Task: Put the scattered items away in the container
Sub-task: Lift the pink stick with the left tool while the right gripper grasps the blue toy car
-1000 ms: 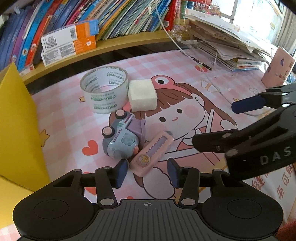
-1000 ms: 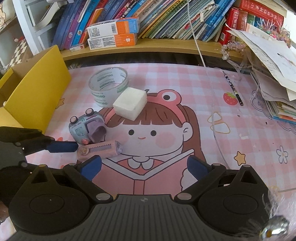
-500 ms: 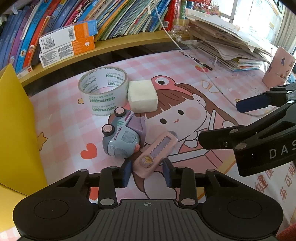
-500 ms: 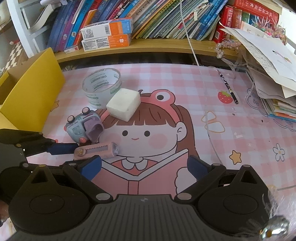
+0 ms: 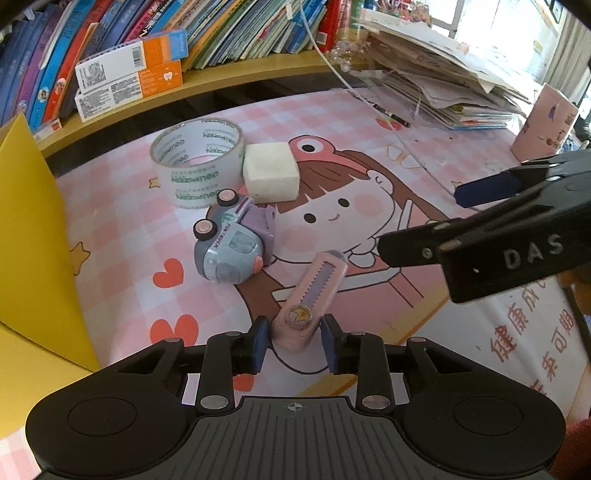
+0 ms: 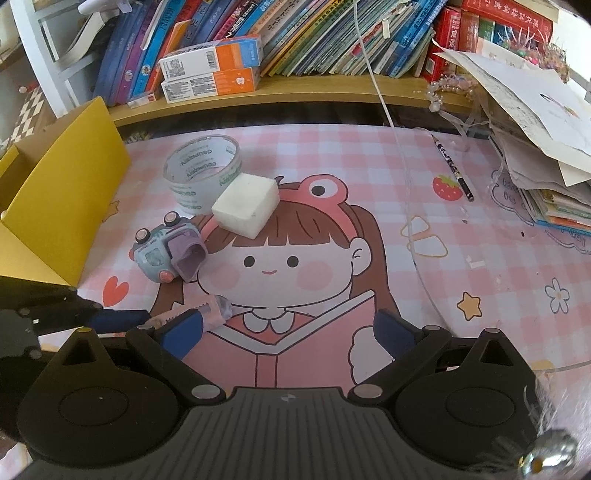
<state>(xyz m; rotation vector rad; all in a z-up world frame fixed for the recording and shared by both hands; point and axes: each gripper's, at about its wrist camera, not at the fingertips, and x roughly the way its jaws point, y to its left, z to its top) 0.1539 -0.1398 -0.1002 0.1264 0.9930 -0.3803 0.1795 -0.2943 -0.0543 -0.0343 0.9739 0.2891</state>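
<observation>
Left wrist view: the left hand-held gripper [image 5: 293, 341] sits at 6 o'clock with its jaws narrow, clamped on the near end of the pink cutter [image 5: 310, 302]. The cutter's far end points toward 1 o'clock, and it appears lifted off the tabletop [image 5: 110, 236]. The toy truck [image 5: 232, 247] lies on its side at 10 o'clock from the cutter, near it but apart. Past the truck, at 12 o'clock, the tape roll [image 5: 197, 166] stands just beside the white block [image 5: 271, 171]. The yellow box [image 5: 33, 251] fills the 9 o'clock edge. The right hand-held gripper [image 5: 417, 225] reaches in from 3 o'clock, its fingers spread with nothing between them. Books [image 5: 240, 33] line the shelf at 12 o'clock, and a paper stack [image 5: 443, 81] sits at 2 o'clock.

Right wrist view: the right hand-held gripper [image 6: 290, 328] stands wide over the cartoon mat, holding nothing. At 9 o'clock the left hand-held gripper [image 6: 122, 317] grips the cutter [image 6: 218, 310], partly hidden behind the right one's left finger. The truck [image 6: 166, 254] lies at 10 o'clock, with the block [image 6: 245, 206] and tape roll [image 6: 201, 166] beyond it, touching. The box [image 6: 62, 199] is at 9 to 10 o'clock, and a pencil [image 6: 452, 168] lies at 1 o'clock.
</observation>
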